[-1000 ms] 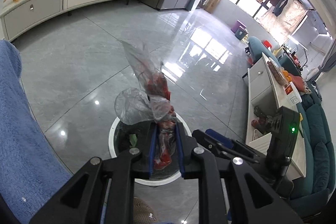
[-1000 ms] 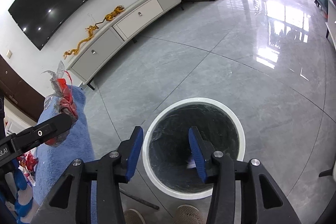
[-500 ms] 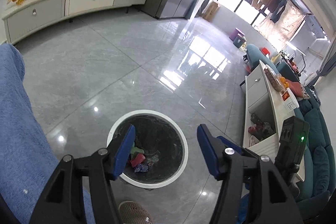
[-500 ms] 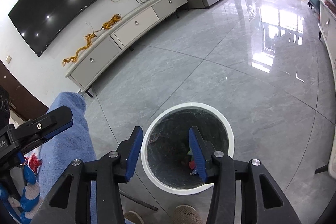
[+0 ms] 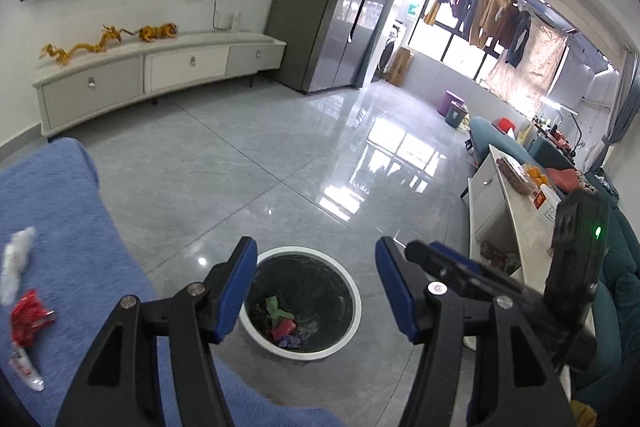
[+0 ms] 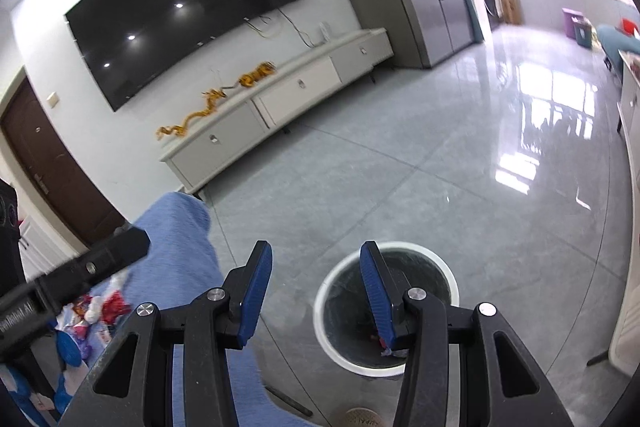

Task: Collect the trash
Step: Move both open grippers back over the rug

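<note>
A round white trash bin point(image 5: 352, 301) with a black liner stands on the grey floor and holds several bits of red, green and purple trash point(image 5: 282, 325). My left gripper point(image 5: 316, 289) is open and empty, above and in front of the bin. My right gripper point(image 6: 316, 291) is open and empty, with the bin point(image 6: 454, 287) just past its right finger. On the blue cloth point(image 5: 60, 211) at the left lie a red wrapper point(image 5: 30, 315), a white crumpled piece point(image 5: 16, 259) and a small white packet point(image 5: 26, 371). More wrappers point(image 6: 102, 309) show in the right wrist view.
A white TV cabinet point(image 5: 160, 67) with yellow dragon figures lines the far wall under a black TV point(image 6: 188, 31). A white side table point(image 5: 516, 211) and teal sofa stand at the right. A shoe point(image 6: 362, 417) shows by the bin.
My left gripper opened and dropped the clear bag of red trash into the bin, then lifted and tilted up. The right gripper also tilted up and drew back from the bin.
</note>
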Motion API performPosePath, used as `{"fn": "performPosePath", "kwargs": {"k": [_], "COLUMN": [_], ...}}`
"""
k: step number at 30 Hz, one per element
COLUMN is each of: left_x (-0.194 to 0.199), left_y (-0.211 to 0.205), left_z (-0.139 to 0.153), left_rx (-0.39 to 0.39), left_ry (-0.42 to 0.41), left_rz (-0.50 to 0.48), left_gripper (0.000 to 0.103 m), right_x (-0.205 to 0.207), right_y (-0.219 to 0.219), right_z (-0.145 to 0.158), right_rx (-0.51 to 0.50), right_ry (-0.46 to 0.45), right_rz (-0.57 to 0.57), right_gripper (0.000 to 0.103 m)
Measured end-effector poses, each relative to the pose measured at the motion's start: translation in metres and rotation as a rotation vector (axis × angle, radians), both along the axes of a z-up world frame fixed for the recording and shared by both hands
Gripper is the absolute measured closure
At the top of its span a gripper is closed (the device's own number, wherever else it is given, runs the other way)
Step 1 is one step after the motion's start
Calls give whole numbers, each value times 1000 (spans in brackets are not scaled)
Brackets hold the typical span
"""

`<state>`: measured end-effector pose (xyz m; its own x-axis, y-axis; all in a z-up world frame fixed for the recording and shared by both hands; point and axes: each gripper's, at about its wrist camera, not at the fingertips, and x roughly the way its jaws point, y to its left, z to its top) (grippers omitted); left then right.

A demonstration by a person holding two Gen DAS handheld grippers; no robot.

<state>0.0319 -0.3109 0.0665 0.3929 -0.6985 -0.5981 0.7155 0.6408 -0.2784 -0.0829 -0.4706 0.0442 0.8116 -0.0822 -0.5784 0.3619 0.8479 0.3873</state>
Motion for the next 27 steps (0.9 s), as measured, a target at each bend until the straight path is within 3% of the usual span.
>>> {"fn": "performPosePath", "kwargs": {"k": [5,13,27], "left_x": [-22,-35,-28], "left_y": [42,133,305], "left_z": [19,27,-16], "left_rx": [-5,-31,-3], "left_ry": [-71,-104,-114], "left_rz": [46,173,435], "left_gripper": [43,43,43], "right_x": [-1,7,43], "right_y": [32,87,165], "right_z": [24,48,43], "right_rx": [-43,-99,-131], "right_ry": [-43,-79,-33], "right_rz": [63,175,339], "right_gripper": [59,59,58]}}
